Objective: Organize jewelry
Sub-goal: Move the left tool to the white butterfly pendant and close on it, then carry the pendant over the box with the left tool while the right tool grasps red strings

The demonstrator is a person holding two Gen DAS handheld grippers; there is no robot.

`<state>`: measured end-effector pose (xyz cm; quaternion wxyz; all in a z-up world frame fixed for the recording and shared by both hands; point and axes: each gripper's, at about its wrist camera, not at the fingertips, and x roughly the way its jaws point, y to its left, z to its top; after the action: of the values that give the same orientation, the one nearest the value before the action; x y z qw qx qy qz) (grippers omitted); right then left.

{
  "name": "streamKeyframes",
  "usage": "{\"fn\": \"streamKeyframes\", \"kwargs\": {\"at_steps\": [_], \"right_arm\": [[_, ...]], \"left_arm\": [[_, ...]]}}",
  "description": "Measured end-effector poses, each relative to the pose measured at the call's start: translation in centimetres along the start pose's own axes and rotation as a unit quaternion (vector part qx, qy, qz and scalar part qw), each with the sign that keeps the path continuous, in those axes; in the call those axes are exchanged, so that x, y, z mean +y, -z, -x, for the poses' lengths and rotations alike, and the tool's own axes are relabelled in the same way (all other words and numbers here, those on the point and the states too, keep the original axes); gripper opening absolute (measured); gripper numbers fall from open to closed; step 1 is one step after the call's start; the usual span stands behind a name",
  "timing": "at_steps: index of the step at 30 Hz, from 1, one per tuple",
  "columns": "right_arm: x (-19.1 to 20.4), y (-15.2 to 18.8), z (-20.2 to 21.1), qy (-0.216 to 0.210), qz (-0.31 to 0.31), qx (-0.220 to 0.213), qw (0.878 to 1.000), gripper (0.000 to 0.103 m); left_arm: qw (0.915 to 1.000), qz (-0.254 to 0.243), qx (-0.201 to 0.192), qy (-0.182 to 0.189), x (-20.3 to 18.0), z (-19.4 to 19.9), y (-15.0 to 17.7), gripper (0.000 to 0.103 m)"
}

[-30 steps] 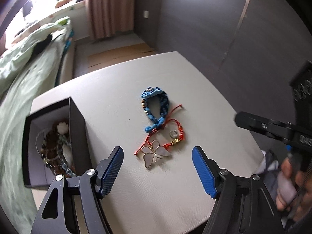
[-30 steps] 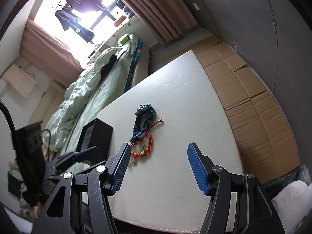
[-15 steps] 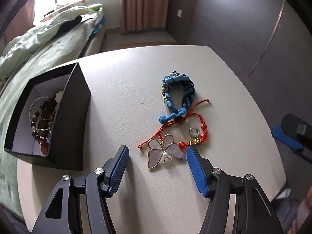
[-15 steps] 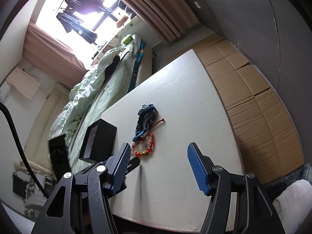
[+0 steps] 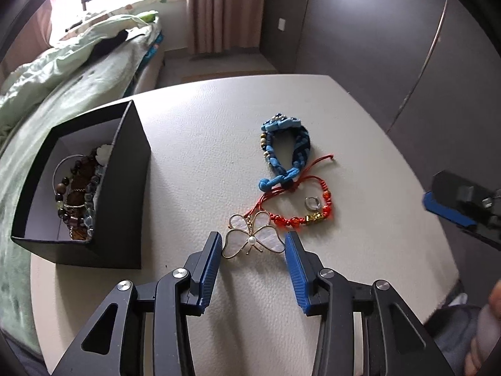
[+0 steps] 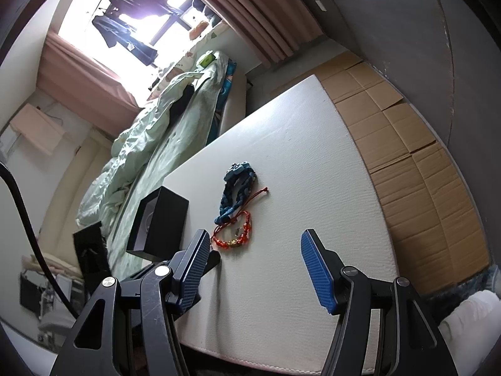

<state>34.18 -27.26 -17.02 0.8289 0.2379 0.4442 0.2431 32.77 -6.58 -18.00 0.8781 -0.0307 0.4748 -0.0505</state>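
A gold butterfly brooch [image 5: 253,240] lies on the white table [image 5: 203,144]. My left gripper [image 5: 253,244] is open, its blue pads on either side of the brooch, close to it but apart. Behind it lie a red bead bracelet [image 5: 308,216] with a small silver ring [image 5: 311,203] inside its loop, and a blue braided bracelet [image 5: 288,153]. A black open box [image 5: 122,194] at the left holds several bead bracelets [image 5: 76,194]. My right gripper [image 6: 252,244] is open and empty above the table's near edge; both bracelets [image 6: 238,185] show ahead of it.
A bed with a green quilt [image 5: 62,72] runs along the table's left side. Flattened cardboard [image 6: 407,144] covers the floor right of the table. The right gripper's tip [image 5: 451,206] shows at the right edge of the left wrist view. The box [image 6: 159,222] shows in the right wrist view.
My left gripper has moved forward and down to the butterfly brooch and its jaws have narrowed around it. The right gripper has shifted only slightly.
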Motion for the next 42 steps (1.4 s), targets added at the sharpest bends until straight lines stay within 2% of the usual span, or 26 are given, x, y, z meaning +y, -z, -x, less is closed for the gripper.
{"fn": "streamKeyframes", "kwargs": {"at_steps": [5, 12, 13, 16, 22, 27, 31, 35, 42], "right_arm": [[1.1, 0.1, -1.0, 0.008, 0.018, 0.013, 1.000, 0.062], [3.0, 0.2, -2.8, 0.027, 0.051, 0.030, 0.998, 0.062], [3.2, 0.2, -3.2, 0.032, 0.055, 0.033, 0.997, 0.060], [3.8, 0.0, -4.6, 0.050, 0.069, 0.047, 0.995, 0.046], [5.0, -0.7, -6.9, 0.085, 0.101, 0.061, 0.989, 0.034], [5.9, -0.8, -9.1, 0.134, 0.141, 0.088, 0.977, 0.026], [6.4, -0.9, -9.6, 0.162, 0.171, 0.088, 0.968, 0.010], [6.8, -0.9, -9.7, 0.154, 0.194, 0.101, 0.964, 0.008], [7.5, -1.6, -7.4, 0.106, 0.166, 0.090, 0.976, 0.008]], "left_arm": [[0.9997, 0.002, -0.014, 0.018, 0.5, 1.7, -0.7, 0.043], [0.9987, 0.004, -0.046, 0.024, 1.9, 5.0, -2.2, 0.043], [0.9985, 0.005, -0.048, 0.024, 2.2, 5.3, -2.3, 0.043], [0.9979, 0.013, -0.058, 0.024, 3.3, 6.3, -2.8, 0.043], [0.9963, 0.031, -0.075, 0.029, 5.5, 7.8, -3.2, 0.043], [0.9951, 0.037, -0.086, 0.030, 7.4, 8.7, -3.5, 0.043], [0.9942, 0.047, -0.092, 0.030, 9.2, 8.9, -3.9, 0.043], [0.9935, 0.056, -0.095, 0.029, 11.1, 8.7, -4.2, 0.043], [0.9932, 0.065, -0.092, 0.031, 13.8, 7.6, -4.4, 0.043]]}}
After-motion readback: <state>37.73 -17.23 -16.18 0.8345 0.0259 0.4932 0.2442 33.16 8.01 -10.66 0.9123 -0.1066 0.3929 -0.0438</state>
